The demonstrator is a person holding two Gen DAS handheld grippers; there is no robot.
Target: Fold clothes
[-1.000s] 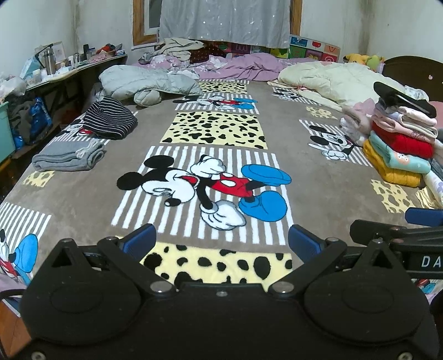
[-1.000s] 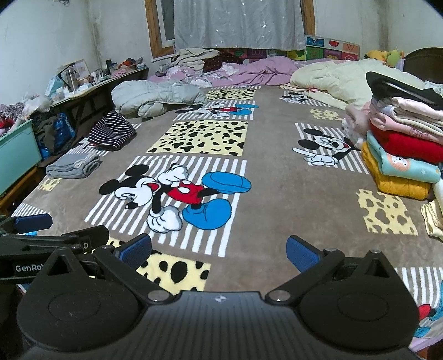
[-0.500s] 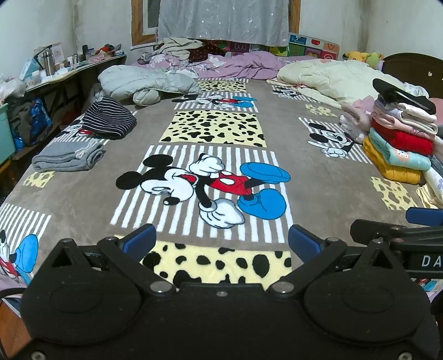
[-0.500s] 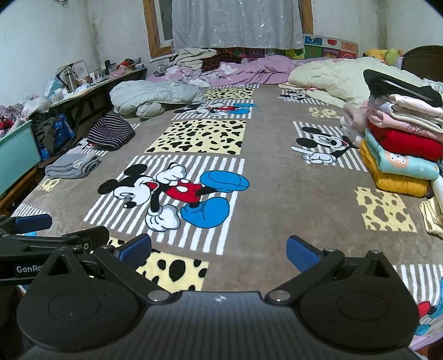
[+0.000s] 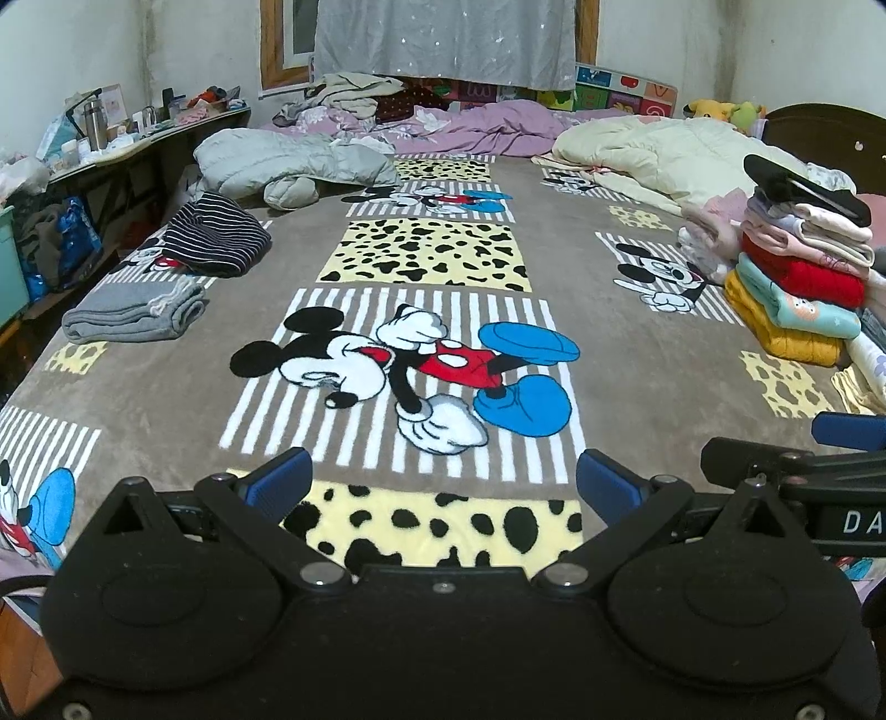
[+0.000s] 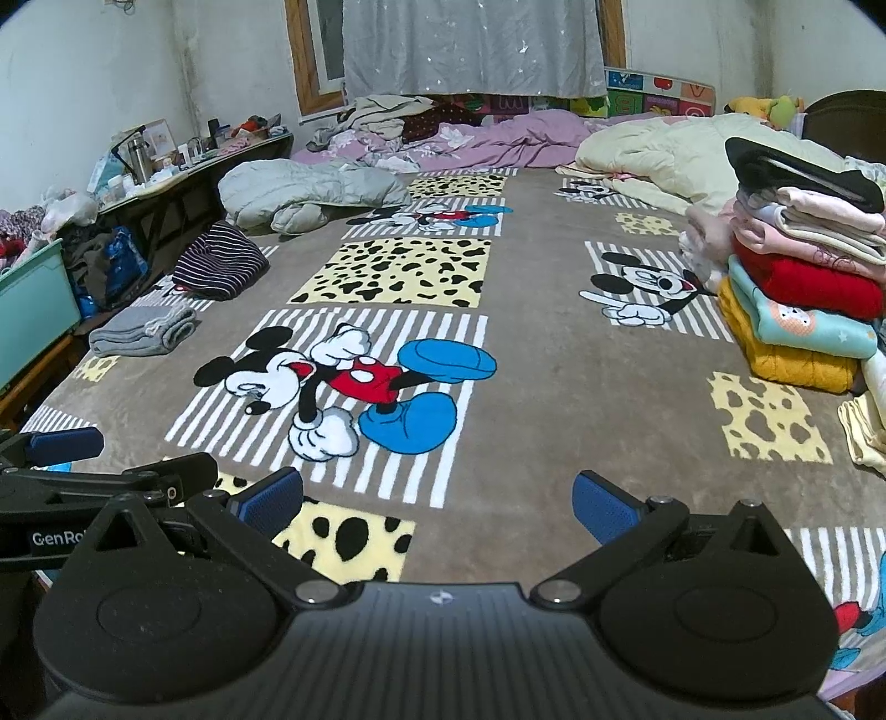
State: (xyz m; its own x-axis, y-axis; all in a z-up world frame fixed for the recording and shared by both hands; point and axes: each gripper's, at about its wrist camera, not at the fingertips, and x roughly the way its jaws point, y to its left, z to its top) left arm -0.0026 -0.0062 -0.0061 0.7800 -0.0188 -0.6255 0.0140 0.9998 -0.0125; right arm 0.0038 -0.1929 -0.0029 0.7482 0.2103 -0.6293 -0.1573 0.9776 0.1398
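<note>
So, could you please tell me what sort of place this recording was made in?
Most likely a lived-in bedroom: a large bed under a cartoon-mouse blanket, rumpled quilts near the curtained window, and a stack of folded clothes on the bed.

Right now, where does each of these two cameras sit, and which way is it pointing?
Left wrist: sits on the left gripper, looking along its open blue fingers across the cartoon-mouse blanket; the right gripper's finger pokes in at right.
Right wrist: sits on the right gripper, same direction; the left gripper's finger shows at left.
Shared: folded clothes stack, striped garment, grey folded garment.
</note>
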